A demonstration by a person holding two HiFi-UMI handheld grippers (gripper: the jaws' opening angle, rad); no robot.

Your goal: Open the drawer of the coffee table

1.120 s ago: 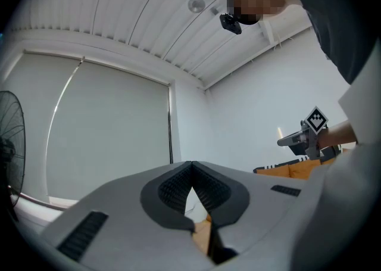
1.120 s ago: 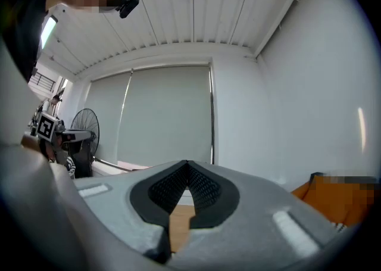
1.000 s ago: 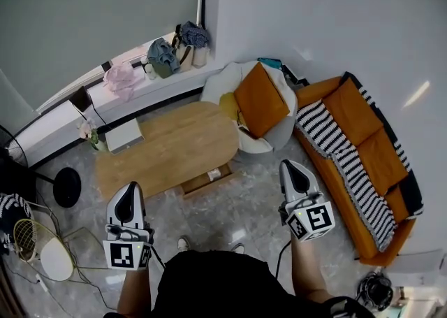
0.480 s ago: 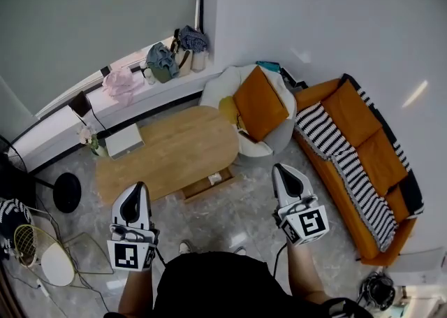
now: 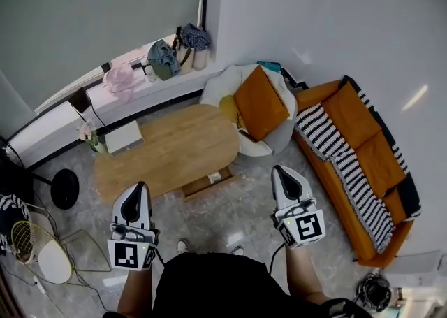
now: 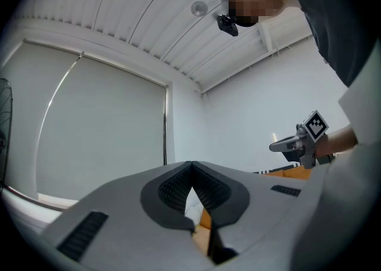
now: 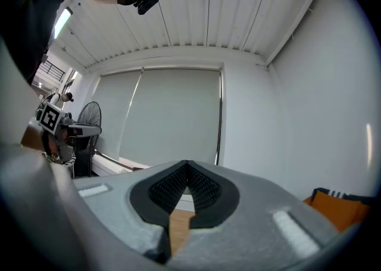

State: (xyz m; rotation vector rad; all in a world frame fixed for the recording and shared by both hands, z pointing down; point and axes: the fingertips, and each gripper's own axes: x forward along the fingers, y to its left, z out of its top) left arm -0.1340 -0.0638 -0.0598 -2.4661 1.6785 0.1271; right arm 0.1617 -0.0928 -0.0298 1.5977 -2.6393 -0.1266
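Under the near edge of the desk (image 5: 167, 149), the drawer (image 5: 207, 181) stands pulled out, so the wanted state seems already reached. Left gripper (image 5: 139, 186) and right gripper (image 5: 281, 171) hang apart from it, jaws closed on nothing.

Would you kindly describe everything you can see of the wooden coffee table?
The coffee table has a long, light wood-look top with rounded ends, lying level above the grey floor. A pale box sits on its left end; the rest of the top looks bare. From under its near edge a shallow wooden drawer juts out, seemingly already partly open, with a small white item inside. Its legs are hidden beneath the top.
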